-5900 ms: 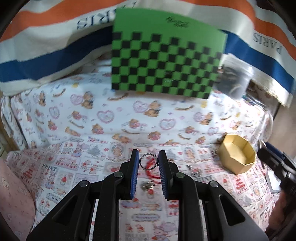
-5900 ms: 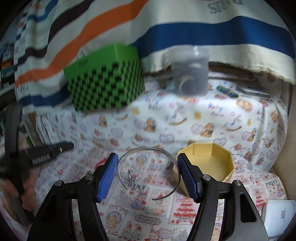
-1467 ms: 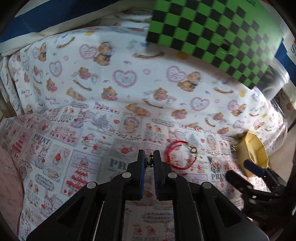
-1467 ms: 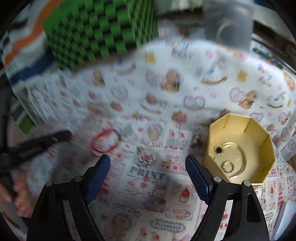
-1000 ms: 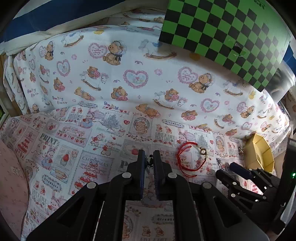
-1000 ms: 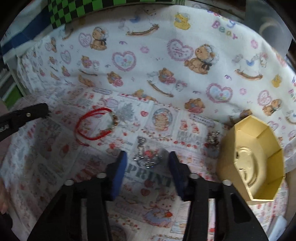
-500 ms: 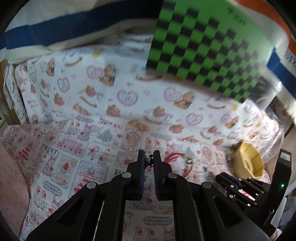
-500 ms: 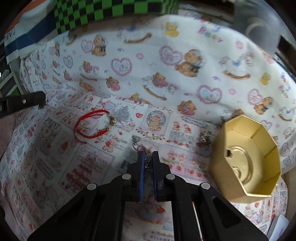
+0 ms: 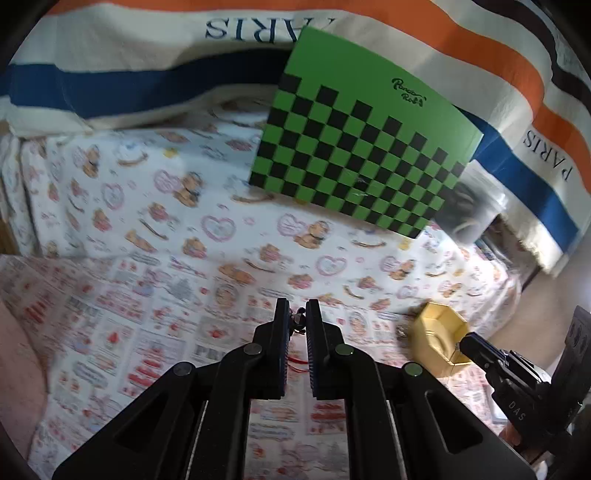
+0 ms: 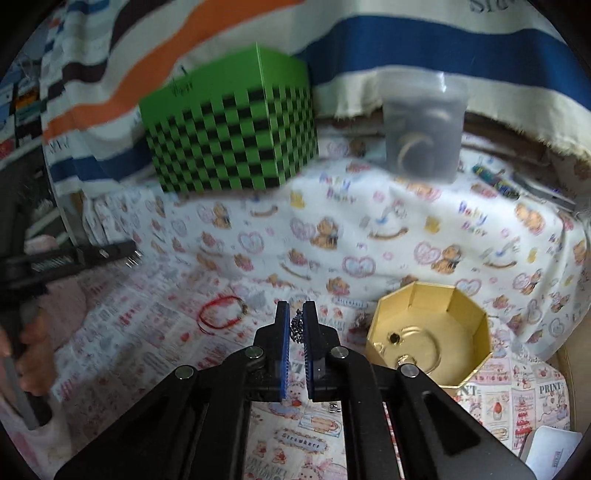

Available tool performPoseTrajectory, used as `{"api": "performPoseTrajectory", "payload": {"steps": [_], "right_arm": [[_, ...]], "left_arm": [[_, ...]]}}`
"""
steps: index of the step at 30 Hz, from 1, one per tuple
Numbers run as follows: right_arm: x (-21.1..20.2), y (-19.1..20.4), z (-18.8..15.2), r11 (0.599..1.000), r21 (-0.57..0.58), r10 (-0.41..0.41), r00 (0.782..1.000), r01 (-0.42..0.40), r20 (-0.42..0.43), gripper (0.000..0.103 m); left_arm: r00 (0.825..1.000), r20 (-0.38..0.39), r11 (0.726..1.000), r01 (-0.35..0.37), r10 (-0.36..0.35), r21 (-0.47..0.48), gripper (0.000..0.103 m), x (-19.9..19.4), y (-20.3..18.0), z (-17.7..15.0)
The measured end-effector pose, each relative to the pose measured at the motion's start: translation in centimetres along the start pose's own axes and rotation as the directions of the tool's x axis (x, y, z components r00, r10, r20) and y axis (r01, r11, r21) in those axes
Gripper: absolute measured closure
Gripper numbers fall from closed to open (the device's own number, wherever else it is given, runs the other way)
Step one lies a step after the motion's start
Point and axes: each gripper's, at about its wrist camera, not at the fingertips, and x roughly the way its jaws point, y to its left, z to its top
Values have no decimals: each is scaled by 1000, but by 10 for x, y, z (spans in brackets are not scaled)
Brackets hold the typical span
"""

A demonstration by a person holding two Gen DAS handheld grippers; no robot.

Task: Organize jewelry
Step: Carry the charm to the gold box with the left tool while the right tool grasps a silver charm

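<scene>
My left gripper (image 9: 296,317) is shut on a small dark jewelry piece (image 9: 297,319), held above the printed cloth. My right gripper (image 10: 295,325) is shut on a dark chain (image 10: 296,326), lifted above the cloth just left of the gold octagonal box (image 10: 428,332). The box holds small rings and also shows in the left wrist view (image 9: 437,338). A red cord bracelet (image 10: 219,315) lies on the cloth left of my right gripper. The left gripper shows at the left edge of the right wrist view (image 10: 129,256).
A green checkered box (image 10: 232,129) and a clear plastic container (image 10: 424,129) stand at the back on the teddy-bear cloth (image 10: 369,236). A striped PARIS towel (image 9: 258,33) hangs behind. A white card (image 10: 550,450) lies at the front right.
My right gripper closed on the dark chain and lifted it off the cloth. Both grippers have risen and tilted up; the left still holds its small piece.
</scene>
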Motion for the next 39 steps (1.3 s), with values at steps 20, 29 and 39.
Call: {"api": "performPoseTrajectory", "payload": {"steps": [20,29,39], "right_arm": [[-47,-38,13,994,103,-36,989,22,142,95],[-60,-95,38,978,209,-14,985,-23,174,95],[5,-148,11,948,315,-59,998,50,18,95]], "left_arm": [[999,47,989,10,-17,147,95,-15,-49,-11],[990,-46,965,139,-132,220,95,3,-133,15],[945,-252,946,261,-209,191,95,88,-187,5]]}}
